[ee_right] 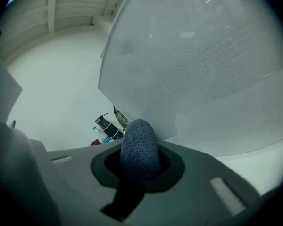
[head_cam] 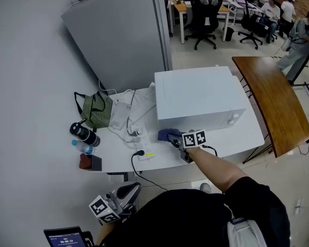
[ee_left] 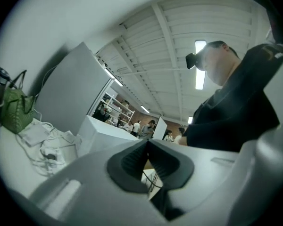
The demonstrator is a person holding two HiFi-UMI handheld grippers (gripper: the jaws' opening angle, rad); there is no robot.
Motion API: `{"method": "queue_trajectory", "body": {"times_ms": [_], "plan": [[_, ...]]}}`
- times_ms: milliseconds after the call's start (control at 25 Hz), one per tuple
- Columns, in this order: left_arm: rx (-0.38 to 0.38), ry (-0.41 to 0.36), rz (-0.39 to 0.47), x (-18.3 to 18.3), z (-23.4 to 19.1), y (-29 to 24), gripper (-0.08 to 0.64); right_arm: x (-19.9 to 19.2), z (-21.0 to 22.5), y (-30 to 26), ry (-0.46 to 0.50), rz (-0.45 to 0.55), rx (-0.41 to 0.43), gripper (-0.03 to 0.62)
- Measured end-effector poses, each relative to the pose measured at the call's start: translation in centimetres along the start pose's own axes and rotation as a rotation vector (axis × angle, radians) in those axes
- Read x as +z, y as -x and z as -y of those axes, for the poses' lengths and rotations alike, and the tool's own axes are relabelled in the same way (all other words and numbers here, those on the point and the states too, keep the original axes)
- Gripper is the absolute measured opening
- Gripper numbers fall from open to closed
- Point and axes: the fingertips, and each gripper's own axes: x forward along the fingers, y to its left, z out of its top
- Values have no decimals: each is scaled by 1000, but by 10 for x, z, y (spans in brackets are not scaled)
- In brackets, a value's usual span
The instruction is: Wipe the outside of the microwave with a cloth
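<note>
here right fingers [ee_right: 173, 167] clamp cloth [ee_right: 139, 147] pointing at the microwave [head_cam: 201, 99]; left fingers [ee_left: 126, 166] closed.

loc: open-plan office | evid: desks [head_cam: 181, 7] w/ swivel chairs [head_cam: 204, 13], ppl seated [head_cam: 270, 9], partition [head_cam: 118, 35]

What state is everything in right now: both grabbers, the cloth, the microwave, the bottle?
Right gripper, shut on the blue cloth.
Blue cloth, bunched, held at the microwave's near side.
Left gripper, shut, empty, held low.
Microwave, closed, standing on the white table.
Black bottle, upright, lid on.
Power strip, one black plug in it.
</note>
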Motion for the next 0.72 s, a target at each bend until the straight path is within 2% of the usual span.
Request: {"method": "queue_trajectory", "body": {"times_ms": [120, 280, 440, 720], "plan": [[34, 8, 2, 3, -7, 25, 3, 4, 1, -27, 4, 9, -27, 55], [45, 15, -3, -1, -5, 24, 3, 7, 33, 0, -14, 36, -84, 55], [17, 1, -26, -8, 7, -14, 3, 14, 81, 66, -36, 90, -139, 57], [-27, -36, -50, -18, 54, -123, 3, 23, 198, 223, -137, 190, -292, 56]]}}
